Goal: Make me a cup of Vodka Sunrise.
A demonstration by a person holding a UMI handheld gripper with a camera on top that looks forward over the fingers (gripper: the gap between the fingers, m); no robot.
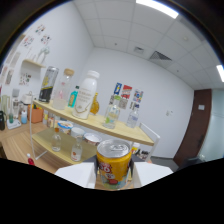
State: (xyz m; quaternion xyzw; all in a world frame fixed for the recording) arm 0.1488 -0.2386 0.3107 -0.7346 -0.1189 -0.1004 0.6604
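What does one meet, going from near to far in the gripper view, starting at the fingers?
The gripper shut on the yellow can → the wooden shelf with the white bottle on its top board → the white wall with posters.

No lettering can be read: the print on the yellow can, the shelf bottles' labels and the wall posters are too blurred.
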